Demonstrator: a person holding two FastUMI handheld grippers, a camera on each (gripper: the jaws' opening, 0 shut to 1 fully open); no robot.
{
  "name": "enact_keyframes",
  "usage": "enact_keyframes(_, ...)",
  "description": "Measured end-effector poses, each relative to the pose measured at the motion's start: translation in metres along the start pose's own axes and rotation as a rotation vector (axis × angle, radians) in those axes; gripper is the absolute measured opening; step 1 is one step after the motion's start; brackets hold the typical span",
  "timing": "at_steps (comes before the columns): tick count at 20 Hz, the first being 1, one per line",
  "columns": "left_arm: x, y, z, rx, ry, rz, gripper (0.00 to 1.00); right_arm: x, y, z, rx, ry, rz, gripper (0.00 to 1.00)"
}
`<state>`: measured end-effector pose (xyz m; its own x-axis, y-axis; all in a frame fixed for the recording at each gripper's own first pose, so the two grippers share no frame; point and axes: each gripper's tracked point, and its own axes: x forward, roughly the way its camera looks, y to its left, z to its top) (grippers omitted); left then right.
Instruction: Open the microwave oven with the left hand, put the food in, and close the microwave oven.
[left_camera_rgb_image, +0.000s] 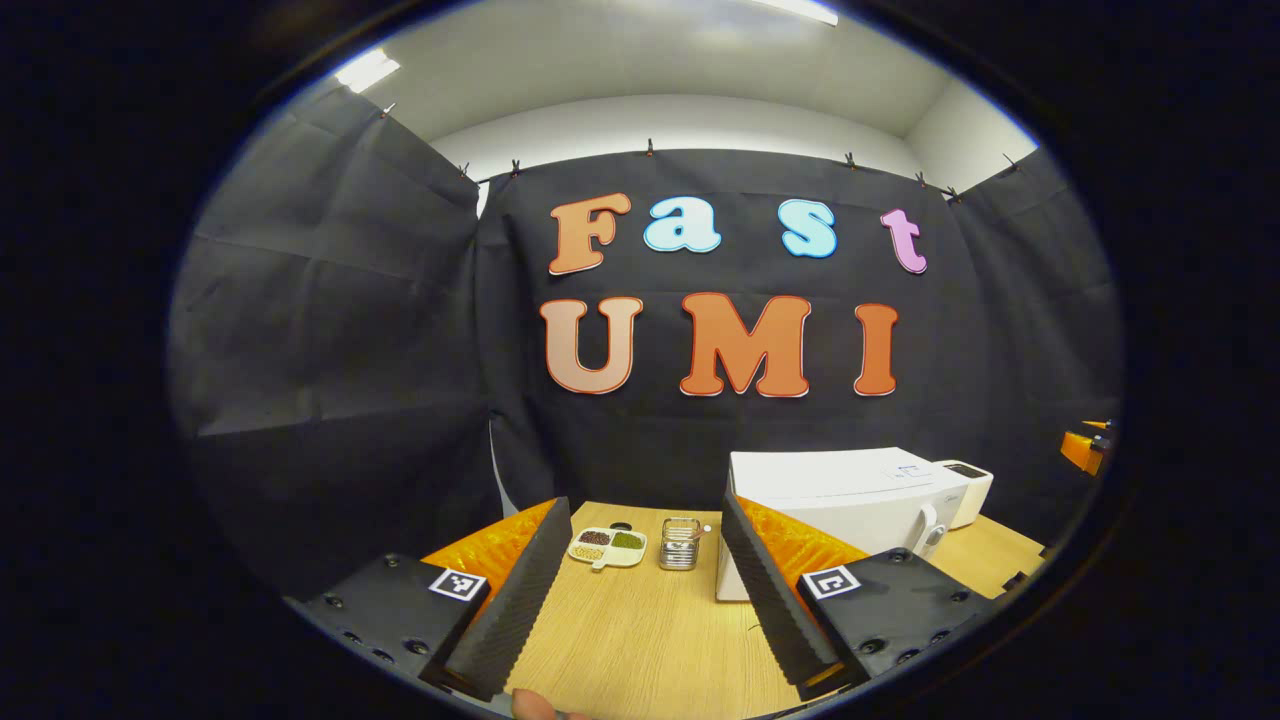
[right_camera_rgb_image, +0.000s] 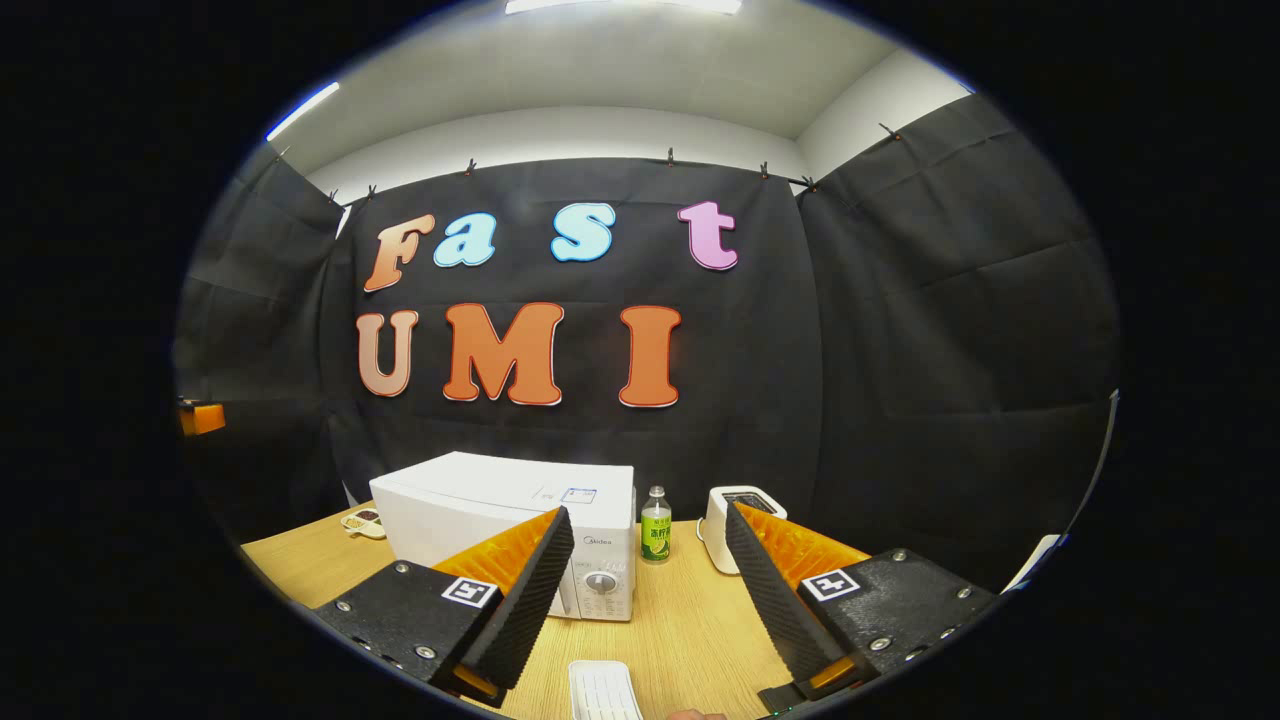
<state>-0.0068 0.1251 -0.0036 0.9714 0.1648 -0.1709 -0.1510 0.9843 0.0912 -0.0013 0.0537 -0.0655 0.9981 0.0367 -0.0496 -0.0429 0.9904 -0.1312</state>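
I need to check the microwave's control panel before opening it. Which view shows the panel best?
The right gripper view: the microwave faces it, with dial and buttons visible. The left gripper view shows the microwave from its side, handle visible, panel turned away.

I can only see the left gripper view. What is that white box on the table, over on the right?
Observer: It's the microwave oven. The right gripper view faces its front, where a control dial shows.
Visitor: Is anything standing past it?
Observer: Yes, a small bottle with a green label stands upright beside it, on the dial side.
Visitor: Anything else?
Observer: A white toaster sits on the table beyond the bottle.
Visitor: Is the other tool holding something?
Observer: No. The right tool is open, with nothing between its fingers.
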Motion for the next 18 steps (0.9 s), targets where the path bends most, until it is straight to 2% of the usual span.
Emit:
enact_keyframes(4, -0.002, 0.000, 0.005, 0.016, -0.017, 0.003, 1.00, 0.000, -0.004, -0.003, 0.010, 0.003, -0.004, 0.95)
enact_keyframes(6, -0.002, -0.003, 0.003, 0.012, -0.016, -0.004, 0.96, 0.001, -0.007, -0.006, 0.015, 0.009, -0.008, 0.95)
enact_keyframes(7, -0.002, -0.003, 0.002, 0.007, -0.015, -0.005, 0.99, 0.002, -0.008, -0.007, 0.015, 0.012, -0.010, 0.95)
enact_keyframes(11, 0.002, -0.004, -0.003, -0.007, -0.008, -0.003, 0.99, 0.002, -0.008, -0.011, 0.003, 0.021, -0.004, 0.95)
enact_keyframes(12, 0.003, -0.005, -0.003, -0.009, -0.006, -0.003, 0.96, 0.001, -0.008, -0.013, 0.003, 0.023, -0.001, 0.95)
enact_keyframes(13, 0.003, -0.005, -0.004, -0.009, -0.007, 0.000, 1.00, 0.002, -0.008, -0.014, 0.003, 0.025, 0.001, 0.95)
enact_keyframes(16, 0.004, -0.006, -0.003, -0.012, -0.009, 0.002, 1.00, 0.004, -0.010, -0.016, 0.002, 0.024, -0.002, 0.95)
enact_keyframes(18, 0.004, -0.004, -0.003, -0.002, -0.014, 0.016, 0.96, 0.004, -0.012, -0.018, -0.002, 0.024, -0.004, 0.95)
